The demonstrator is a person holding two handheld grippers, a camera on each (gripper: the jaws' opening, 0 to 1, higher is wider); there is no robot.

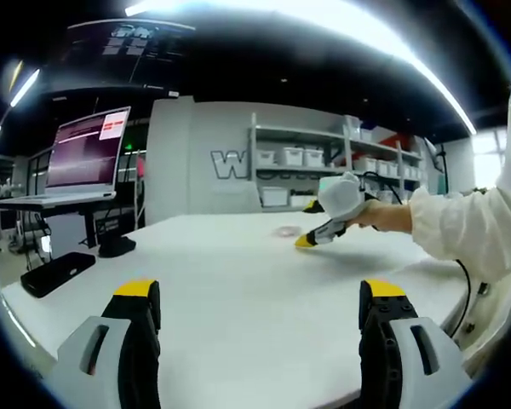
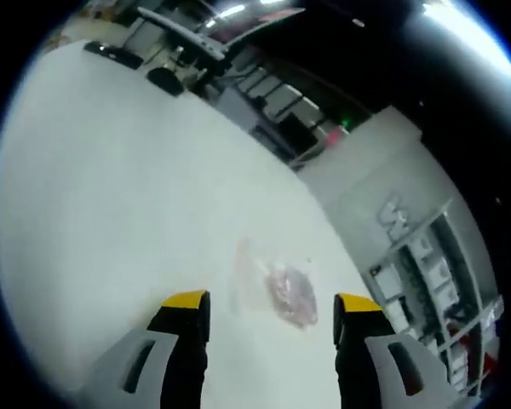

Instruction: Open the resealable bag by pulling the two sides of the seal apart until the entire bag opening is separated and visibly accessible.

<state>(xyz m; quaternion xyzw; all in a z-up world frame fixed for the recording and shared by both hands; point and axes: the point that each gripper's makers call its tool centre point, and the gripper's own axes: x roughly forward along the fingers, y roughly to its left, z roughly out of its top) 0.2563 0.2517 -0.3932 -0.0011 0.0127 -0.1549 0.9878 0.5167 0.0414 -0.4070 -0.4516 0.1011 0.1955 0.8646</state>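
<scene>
Right gripper (image 2: 271, 311) fingers spread wide, empty, bag (image 2: 285, 294) beyond fingertips

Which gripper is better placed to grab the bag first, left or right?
Right, most likely. The right gripper hovers open just short of the resealable bag lying flat on the white table. The left gripper is open too, but farther back, with bare table between it and the bag.

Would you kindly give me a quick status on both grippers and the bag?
Left gripper open, over bare table. Right gripper open, closing on bag. Bag flat, untouched. Nothing in the way.
</scene>
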